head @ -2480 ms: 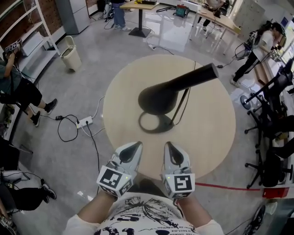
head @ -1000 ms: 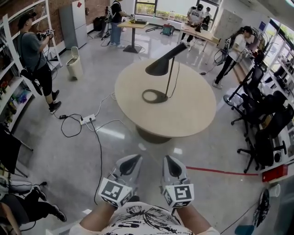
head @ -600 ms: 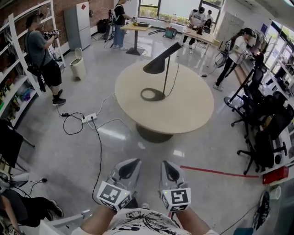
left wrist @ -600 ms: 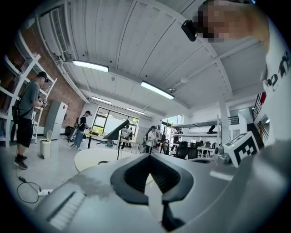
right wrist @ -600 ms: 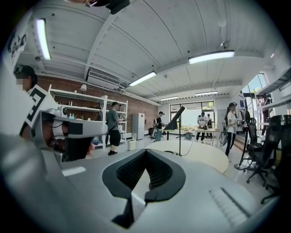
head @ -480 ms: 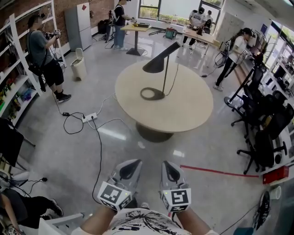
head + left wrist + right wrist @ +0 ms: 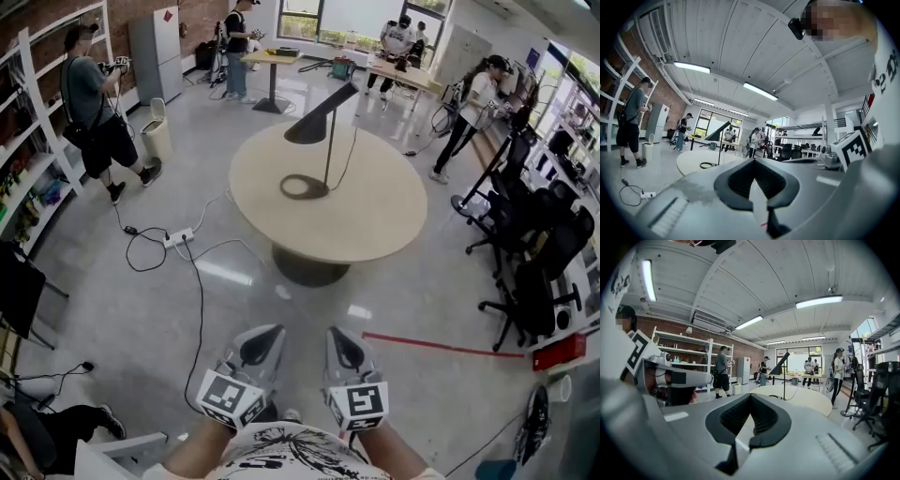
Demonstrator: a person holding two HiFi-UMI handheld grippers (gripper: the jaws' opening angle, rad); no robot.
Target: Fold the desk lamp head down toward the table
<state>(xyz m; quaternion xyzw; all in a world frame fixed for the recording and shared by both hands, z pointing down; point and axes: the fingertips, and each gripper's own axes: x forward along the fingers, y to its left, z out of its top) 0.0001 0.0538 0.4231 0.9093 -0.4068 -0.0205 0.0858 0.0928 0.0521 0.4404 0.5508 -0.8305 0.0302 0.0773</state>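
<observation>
Standing well back from the round table [image 7: 375,220], which sits at 12 o'clock, far from both grippers. The desk lamp [image 7: 324,150] is on the table top, left of centre, and nothing touches it.

Hidden or unclear:
- Hands are behind the marker cubes, and the forearms are cut off by the bottom edge in the head view.
- The lamp's joint between head and stem is too small to make out.
- The thin cord at the stem is hard to follow.
- Whether the shade's mouth shows a bulb can't be told.
- In the left gripper view the lamp [image 7: 718,137] is tiny, and the grey gripper body cuts off the table's near rim.
- The right gripper view is the same: the lamp [image 7: 783,369] is small and far.

Lamp pose, head view:
- The stem is upright.
- The flat ring base [image 7: 298,187] is at 9 o'clock of the stem foot.
- The cone head [image 7: 314,124] sits at the top of the stem, tilted.
- The head's long axis runs about 8 to 2 o'clock, with the wide mouth at the low 8 o'clock end and the narrow tail raised toward 2 o'clock.
- The head is not folded down.

Grippers:
- The left gripper [image 7: 265,336] [image 7: 754,160] has its jaws pressed together at the tips, with nothing between them.
- The right gripper [image 7: 337,337] [image 7: 750,395] is the same, tips together and empty.
- Both point toward 12 o'clock, side by side and close to the body.

Floor: a power strip [image 7: 176,238] lies at 10 o'clock of the grippers, and a red line [image 7: 441,345] at 3 o'clock.
</observation>
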